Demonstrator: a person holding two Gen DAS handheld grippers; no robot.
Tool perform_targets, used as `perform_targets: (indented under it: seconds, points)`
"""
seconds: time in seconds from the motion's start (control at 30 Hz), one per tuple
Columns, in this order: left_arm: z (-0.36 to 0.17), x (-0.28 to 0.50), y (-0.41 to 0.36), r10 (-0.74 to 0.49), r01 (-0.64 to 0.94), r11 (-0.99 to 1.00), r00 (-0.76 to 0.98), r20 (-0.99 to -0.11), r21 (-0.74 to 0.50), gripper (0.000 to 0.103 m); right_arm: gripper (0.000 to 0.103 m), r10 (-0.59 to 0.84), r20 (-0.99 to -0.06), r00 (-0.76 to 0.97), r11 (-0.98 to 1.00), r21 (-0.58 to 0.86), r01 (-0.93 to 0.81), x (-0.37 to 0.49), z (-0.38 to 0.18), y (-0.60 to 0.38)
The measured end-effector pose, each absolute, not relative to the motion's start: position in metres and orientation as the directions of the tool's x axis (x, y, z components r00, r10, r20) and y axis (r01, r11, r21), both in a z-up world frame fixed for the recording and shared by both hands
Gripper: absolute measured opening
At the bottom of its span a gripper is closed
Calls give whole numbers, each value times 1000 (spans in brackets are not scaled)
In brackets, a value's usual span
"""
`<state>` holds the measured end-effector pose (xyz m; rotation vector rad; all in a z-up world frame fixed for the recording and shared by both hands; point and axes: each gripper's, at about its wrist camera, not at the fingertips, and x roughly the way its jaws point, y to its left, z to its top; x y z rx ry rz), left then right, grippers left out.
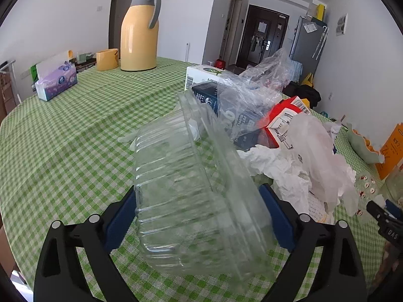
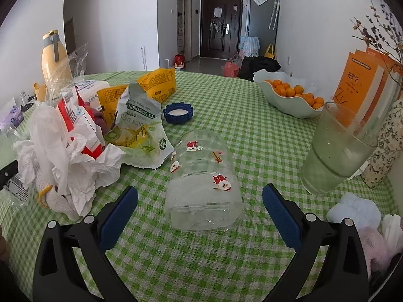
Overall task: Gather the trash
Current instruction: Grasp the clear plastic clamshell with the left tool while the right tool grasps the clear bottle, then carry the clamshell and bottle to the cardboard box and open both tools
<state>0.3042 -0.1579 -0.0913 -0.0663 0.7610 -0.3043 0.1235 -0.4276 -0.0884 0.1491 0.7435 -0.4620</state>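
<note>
The left gripper (image 1: 199,216) has its jaws spread around a clear plastic clamshell box (image 1: 191,188) tilted on the desk (image 1: 63,151); whether the pads press it I cannot tell. The right gripper (image 2: 200,206) is released, a sticker-covered jar (image 2: 204,178) lying between its jaws. Beyond sits a trash heap (image 2: 75,136).

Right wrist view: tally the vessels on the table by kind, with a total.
Clear jar lying on its side: 1
Drinking glass: 1
Fruit bowl: 1
Yellow thermos jug: 1
Total: 4
</note>
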Motion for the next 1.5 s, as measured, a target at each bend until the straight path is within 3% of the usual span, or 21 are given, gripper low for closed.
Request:
perform_targets:
  seconds: [0.03,0.17,0.2,0.23,0.27,0.3,0.63,0.9,1.5]
  points:
    - [-93,307,-155,-298,236,954,672,-678,-185,87,95,-358,-687,632,884,-33,465,125,-92,-429]
    - [-95,313,-144,-303,207,953,654,-693,-220,60,95,-352,-695,627,882,-23,470,129,-98,-433]
    - [-95,314,-142,-305,202,952,652,-695,-228,60,95,-352,-693,629,883,-24,468,129,-98,-433]
    - [-94,315,-139,-308,197,951,652,-693,-238,59,87,-348,-694,630,886,-25,463,130,-98,-433]
    - [-93,315,-137,-311,196,950,652,-692,-242,59,67,-338,-702,627,889,-19,457,132,-99,-434]
    - [-93,315,-134,-313,197,949,654,-689,-245,58,60,-332,-708,624,888,-13,459,134,-100,-435]
    - [-55,291,-127,-305,261,952,744,-594,-161,57,57,-334,-637,695,907,-16,421,130,-71,-419]
    - [-31,283,-102,-310,260,951,771,-556,-170,57,57,-336,-565,753,925,-49,376,136,-31,-394]
    - [-3,281,49,-148,66,981,861,-486,-182,57,57,-142,-500,854,989,-115,97,210,10,-243]
